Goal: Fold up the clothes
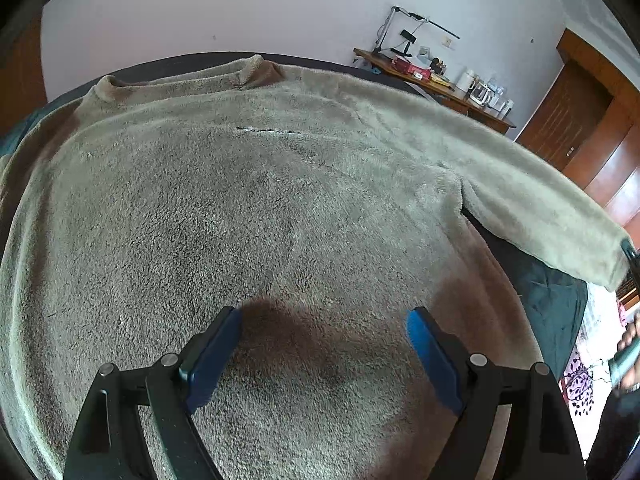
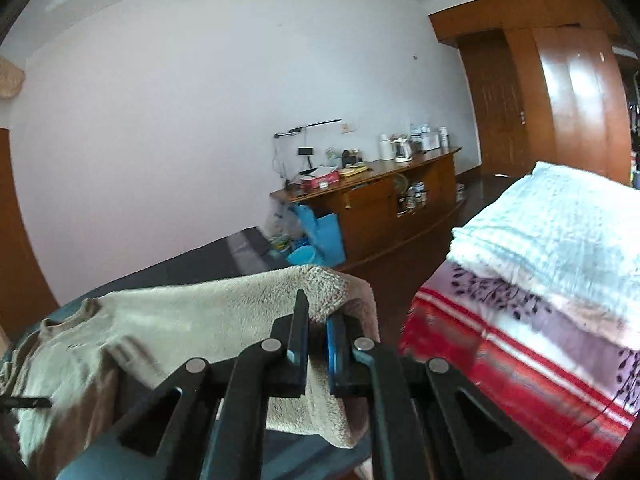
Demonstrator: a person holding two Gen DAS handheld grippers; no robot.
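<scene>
We have a beige-grey fleece sweater (image 1: pixel 256 200) spread flat, front up, on a dark bed cover (image 1: pixel 556 300), its neckline (image 1: pixel 180 80) at the far edge and its body wide open beneath us. Our left tongs (image 1: pixel 324 322) hover just over the lower body of the sweater, spread wide and holding nothing. Our right tongs (image 2: pixel 318 332) are clenched on the cuff end of the right sleeve (image 2: pixel 320 284), which is lifted off the bed and drapes over and below the blades.

We judge the step in hand to be folding this sleeve across the body. To do it well, we should keep the pinch firm, since thick pile slips easily, carry the cuff level and low so the sleeve does not twist, and let the crease fall at the shoulder seam. The left tongs can press down on the body near the armpit to stop the whole garment from dragging. A stack of folded blankets (image 2: pixel 560 248) sits close on the right, so we swing clear of it.
</scene>
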